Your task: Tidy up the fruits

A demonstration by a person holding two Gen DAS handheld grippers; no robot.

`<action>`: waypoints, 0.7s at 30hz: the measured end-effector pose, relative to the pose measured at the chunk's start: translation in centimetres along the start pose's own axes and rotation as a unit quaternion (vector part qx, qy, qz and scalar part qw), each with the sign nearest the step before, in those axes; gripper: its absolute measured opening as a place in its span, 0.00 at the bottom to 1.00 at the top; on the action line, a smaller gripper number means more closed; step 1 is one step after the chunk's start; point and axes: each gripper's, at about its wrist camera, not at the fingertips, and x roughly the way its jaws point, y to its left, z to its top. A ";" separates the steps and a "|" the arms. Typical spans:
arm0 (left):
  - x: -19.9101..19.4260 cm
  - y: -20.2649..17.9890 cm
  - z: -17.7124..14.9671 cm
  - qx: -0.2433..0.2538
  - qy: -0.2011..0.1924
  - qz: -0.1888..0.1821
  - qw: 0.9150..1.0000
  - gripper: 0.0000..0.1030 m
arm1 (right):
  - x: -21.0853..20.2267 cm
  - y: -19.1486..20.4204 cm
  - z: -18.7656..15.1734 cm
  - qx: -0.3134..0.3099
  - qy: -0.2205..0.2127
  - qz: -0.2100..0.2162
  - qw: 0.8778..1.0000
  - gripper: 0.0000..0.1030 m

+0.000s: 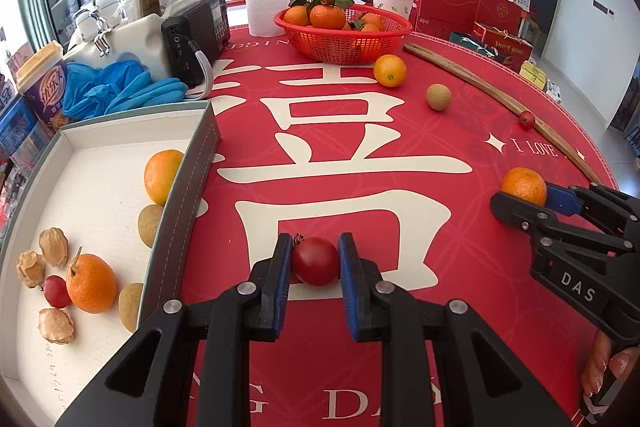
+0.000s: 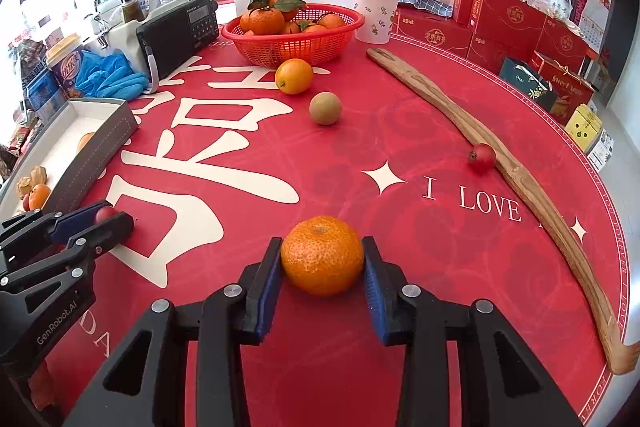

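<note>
Fruits are partly sorted: the tray (image 1: 120, 131) at the left already holds oranges, kiwis, a small red fruit and husked berries. Left on the cloth (image 1: 360, 155) are an orange (image 1: 389, 70) just beside the red basket (image 1: 344, 41), a kiwi (image 1: 438, 97), a red fruit (image 1: 527, 119) touching a wooden stick (image 1: 480, 87), and the two now being picked up. The left gripper (image 1: 316, 261) is clamped on a red fruit (image 1: 315, 261) close beside the tray wall; the right gripper (image 2: 322, 257) is closed on a tangerine (image 2: 322, 255) near the table's middle. Both angle steeply downward, fruit apparently resting on the cloth, and a lift toward the tray looks due next.
</note>
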 end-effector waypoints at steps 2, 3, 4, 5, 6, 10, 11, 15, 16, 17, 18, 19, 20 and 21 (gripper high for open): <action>0.0 0.0 0.0 0.000 0.000 0.000 1.000 0.24 | 0.0 0.0 0.0 0.000 0.000 0.000 1.000 0.38; 0.0 0.0 0.0 0.000 0.000 0.000 1.000 0.24 | 0.0 0.0 0.0 0.000 0.000 0.000 1.000 0.38; 0.0 0.0 0.0 0.000 0.000 0.000 1.000 0.24 | 0.0 0.0 0.0 0.000 0.000 0.000 1.000 0.38; 0.0 0.0 0.0 0.000 0.000 0.000 1.000 0.24 | 0.0 0.0 0.0 -0.001 0.000 -0.001 1.000 0.38; 0.0 0.0 0.0 0.000 0.000 0.000 1.000 0.24 | 0.0 0.0 0.0 0.000 0.000 0.000 1.000 0.38; 0.0 0.0 0.0 -0.001 -0.001 0.000 1.000 0.24 | 0.0 0.0 0.0 -0.001 0.000 0.000 1.000 0.38; -0.1 -0.1 -0.1 0.000 -0.001 0.000 1.000 0.24 | 0.0 0.0 0.0 -0.001 0.000 0.000 1.000 0.38; -0.1 -0.1 -0.1 0.000 -0.001 0.000 1.000 0.24 | 0.0 0.0 0.0 -0.001 0.000 0.000 1.000 0.38; -0.1 -0.1 0.0 0.000 -0.001 0.000 1.000 0.24 | 0.0 0.0 0.0 -0.001 0.000 0.000 1.000 0.38; -0.1 -0.1 -0.1 -0.001 -0.001 0.000 1.000 0.24 | 0.0 0.0 0.0 -0.001 0.000 0.000 1.000 0.38; -0.1 -0.1 -0.1 0.000 -0.001 0.000 1.000 0.24 | 0.0 0.0 0.0 -0.001 0.000 0.000 1.000 0.38; -0.1 -0.1 -0.1 -0.001 -0.001 0.000 1.000 0.24 | 0.0 0.0 0.0 -0.001 0.000 -0.001 1.000 0.38; -0.1 -0.1 -0.1 0.000 -0.001 0.000 1.000 0.24 | 0.0 0.0 0.0 -0.001 0.000 -0.001 1.000 0.38; -0.1 -0.1 -0.1 0.000 -0.001 0.000 1.000 0.24 | 0.0 0.0 0.0 -0.001 0.000 -0.001 1.000 0.38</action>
